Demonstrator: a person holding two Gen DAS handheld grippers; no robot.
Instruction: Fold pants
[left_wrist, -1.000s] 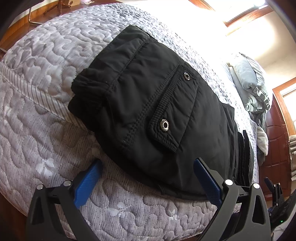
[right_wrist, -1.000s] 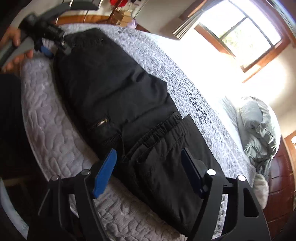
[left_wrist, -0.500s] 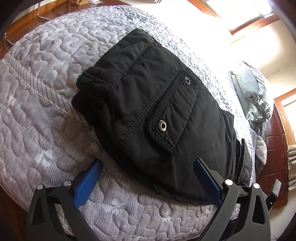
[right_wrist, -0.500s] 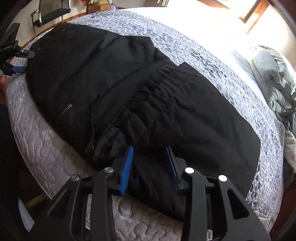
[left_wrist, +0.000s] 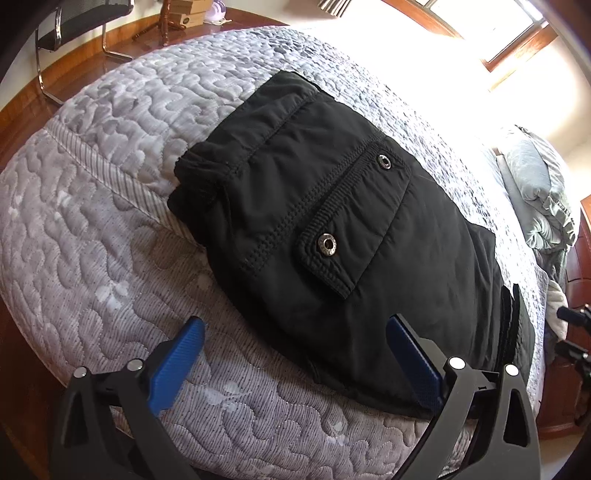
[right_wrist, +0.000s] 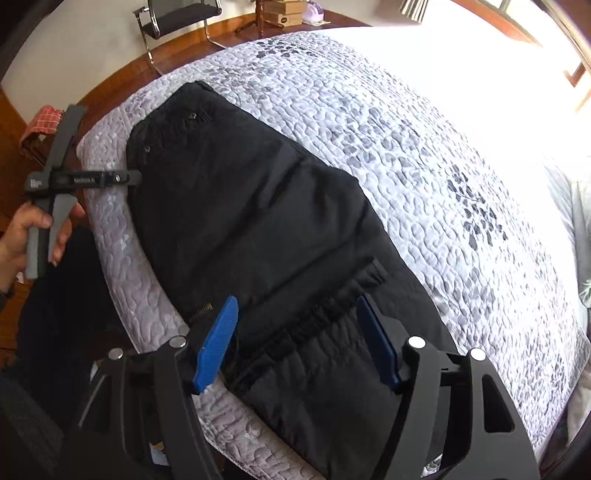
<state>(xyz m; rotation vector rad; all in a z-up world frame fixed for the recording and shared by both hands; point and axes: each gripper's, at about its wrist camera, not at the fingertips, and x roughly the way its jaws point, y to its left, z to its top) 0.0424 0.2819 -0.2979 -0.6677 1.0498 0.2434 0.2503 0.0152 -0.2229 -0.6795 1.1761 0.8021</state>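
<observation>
Black pants (left_wrist: 332, 236) lie folded on the grey quilted bed (left_wrist: 92, 229), their snap-buttoned pocket flap up. My left gripper (left_wrist: 295, 354) hovers open over the near edge of the pants; one blue pad is above the quilt, the other above the cloth. In the right wrist view the pants (right_wrist: 236, 221) run along the bed's edge, with a leg's elastic cuff (right_wrist: 332, 306) folded onto them. My right gripper (right_wrist: 297, 332) is above that cuff with its jaws opening, the cloth below them and not pinched. The left gripper (right_wrist: 125, 178) shows at the far end, held by a hand (right_wrist: 22, 236).
A chair (right_wrist: 177, 14) and stacked boxes (right_wrist: 284, 14) stand on the wooden floor beyond the bed. A crumpled grey-green blanket (left_wrist: 543, 199) lies at the head end by dark wooden furniture (left_wrist: 580, 266). Bright window light washes out the far side of the quilt (right_wrist: 461, 92).
The right gripper narrowed over the cuff, then widened again while swinging back along the pants. The left gripper drew back a little; more of the bed and floor shows.
</observation>
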